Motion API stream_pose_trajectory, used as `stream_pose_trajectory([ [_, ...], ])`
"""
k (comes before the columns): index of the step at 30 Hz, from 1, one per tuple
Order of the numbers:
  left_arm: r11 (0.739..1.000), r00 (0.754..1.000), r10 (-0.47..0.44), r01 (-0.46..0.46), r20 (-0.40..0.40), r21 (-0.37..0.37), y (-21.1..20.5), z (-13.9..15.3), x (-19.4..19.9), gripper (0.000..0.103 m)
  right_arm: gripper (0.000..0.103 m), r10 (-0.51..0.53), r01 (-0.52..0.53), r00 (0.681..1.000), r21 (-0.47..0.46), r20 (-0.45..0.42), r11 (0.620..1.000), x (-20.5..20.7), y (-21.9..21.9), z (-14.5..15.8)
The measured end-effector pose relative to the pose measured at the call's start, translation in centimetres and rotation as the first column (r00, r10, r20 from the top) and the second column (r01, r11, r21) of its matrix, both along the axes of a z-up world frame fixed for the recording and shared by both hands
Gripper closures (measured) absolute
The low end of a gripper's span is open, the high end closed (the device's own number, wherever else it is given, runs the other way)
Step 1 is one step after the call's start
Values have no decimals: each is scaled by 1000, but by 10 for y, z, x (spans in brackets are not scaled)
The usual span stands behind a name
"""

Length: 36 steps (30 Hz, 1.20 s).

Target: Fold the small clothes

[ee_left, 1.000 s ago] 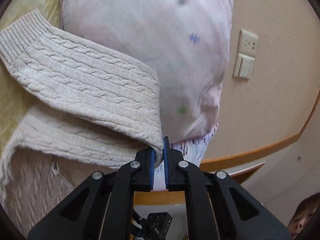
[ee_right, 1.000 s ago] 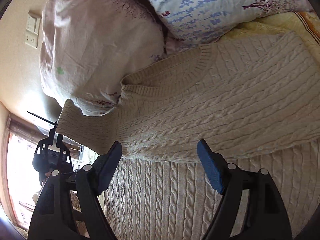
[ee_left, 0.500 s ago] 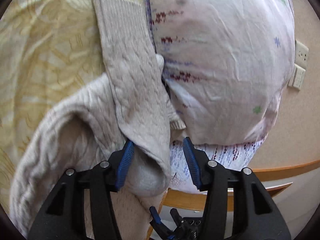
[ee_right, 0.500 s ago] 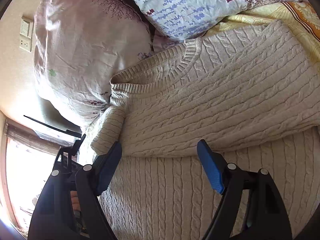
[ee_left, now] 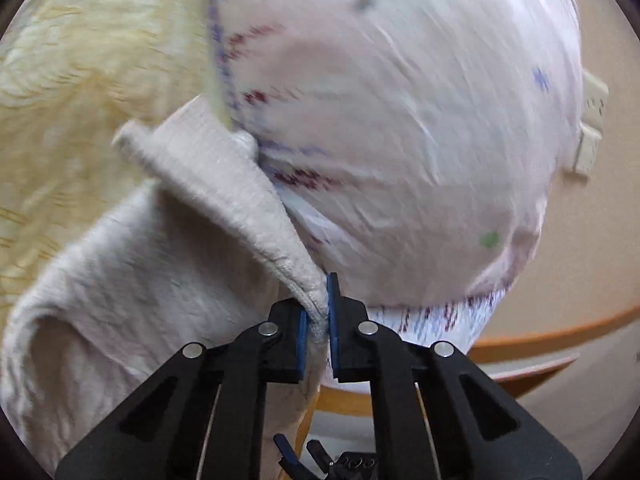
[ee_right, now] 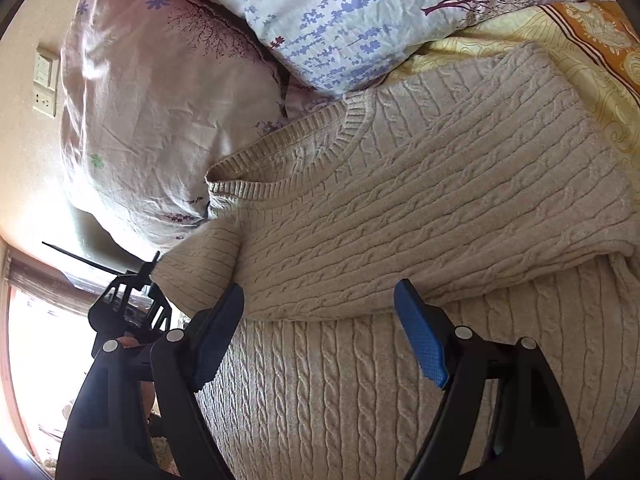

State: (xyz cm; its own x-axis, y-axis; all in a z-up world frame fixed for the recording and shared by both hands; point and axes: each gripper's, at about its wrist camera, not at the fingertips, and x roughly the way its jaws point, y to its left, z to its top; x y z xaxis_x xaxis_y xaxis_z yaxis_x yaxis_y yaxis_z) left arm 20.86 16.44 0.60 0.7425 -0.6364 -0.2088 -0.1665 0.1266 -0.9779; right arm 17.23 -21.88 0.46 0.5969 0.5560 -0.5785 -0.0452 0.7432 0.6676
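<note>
A cream cable-knit sweater (ee_right: 400, 208) lies on the bed, its upper part folded over its lower part. My left gripper (ee_left: 318, 328) is shut on a fold of the sweater's sleeve (ee_left: 224, 200), which runs up and away from the jaws beside a pink pillow; this view is blurred. In the right wrist view the left gripper (ee_right: 132, 300) shows at the sleeve's end (ee_right: 196, 268). My right gripper (ee_right: 320, 332) is open and empty, just above the folded edge of the sweater.
A pink floral pillow (ee_right: 160, 120) and a blue floral pillow (ee_right: 360, 12) lie against the sweater's neck side. A yellow patterned bedsheet (ee_left: 80, 60) lies under all. A wall with a socket plate (ee_right: 44, 80) and a wooden bed frame (ee_left: 552, 336) lie beyond.
My left gripper opened half a second ago and has shut again on the sleeve. The sleeve has moved in toward the sweater's body. My right gripper stayed open over the sweater.
</note>
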Motion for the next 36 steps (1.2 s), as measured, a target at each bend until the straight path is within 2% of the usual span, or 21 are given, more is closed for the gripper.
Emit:
stream_pose_trajectory([
  [3,974,981,-169,150,100,172,-48,38,18,95,24,-43,43,999,4,6,999,-4,-16,1],
  [5,912,944,-302,247,130,327,-89,60,27,95,24,-79,79,997,10,10,997,-7,-29,1],
  [6,864,919,-372,293,128,410,-112,67,28,95,24,-102,102,995,14,11,995,-9,-37,1],
  [7,799,888,-446,339,112,497,-136,71,27,92,24,-122,121,993,18,11,992,-10,-44,0],
  [8,712,849,-523,384,79,588,-164,74,27,88,24,-142,142,990,24,8,990,-12,-51,0],
  [9,618,806,-590,419,40,665,-187,68,18,83,24,-165,165,986,37,4,986,-14,-59,-2],
  [11,400,714,-697,458,-61,794,-233,55,0,61,24,-199,199,980,61,-5,978,-18,-71,-5],
  [12,305,671,-734,465,-106,831,-248,45,-10,59,24,-213,213,977,74,-9,974,-19,-77,-5],
  [14,176,607,-777,461,-165,870,-266,32,-29,49,24,-223,222,975,94,-6,970,-21,-84,-5],
  [16,102,586,-789,421,-184,901,-269,28,-44,39,25,-221,220,975,93,8,971,-21,-87,-2],
  [17,85,591,-786,394,-182,915,-265,30,-49,34,26,-215,214,976,88,13,973,-20,-86,0],
  [19,85,628,-761,343,-161,935,-246,37,-57,24,30,-192,190,981,77,19,979,-15,-80,4],
  [21,99,700,-700,291,-141,952,-218,44,-60,20,35,-154,153,988,35,28,988,-7,-68,11],
  [23,113,789,-600,251,-135,962,-182,50,-60,19,44,-90,93,994,-50,65,994,3,-46,25],
  [25,153,869,-475,234,-136,960,-136,50,-59,19,46,-1,19,994,-162,108,987,14,-13,42],
  [27,206,917,-371,234,-145,950,-98,48,-56,19,47,93,-56,988,-268,127,962,26,23,54],
  [29,217,941,-289,245,-178,945,-70,43,-55,19,51,159,-110,981,-361,108,926,41,56,57],
  [32,183,952,-222,254,-212,950,-49,39,-54,19,60,188,-149,981,-453,41,879,67,87,41],
  [33,174,952,-211,259,-221,950,-45,36,-54,19,68,183,-155,983,-479,12,864,74,90,34],
  [34,169,952,-202,264,-229,950,-43,34,-54,19,91,165,-150,986,-517,-18,843,80,92,27],
  [36,170,952,-191,271,-238,947,-38,30,-53,19,95,133,-111,991,-492,11,863,77,82,32],
])
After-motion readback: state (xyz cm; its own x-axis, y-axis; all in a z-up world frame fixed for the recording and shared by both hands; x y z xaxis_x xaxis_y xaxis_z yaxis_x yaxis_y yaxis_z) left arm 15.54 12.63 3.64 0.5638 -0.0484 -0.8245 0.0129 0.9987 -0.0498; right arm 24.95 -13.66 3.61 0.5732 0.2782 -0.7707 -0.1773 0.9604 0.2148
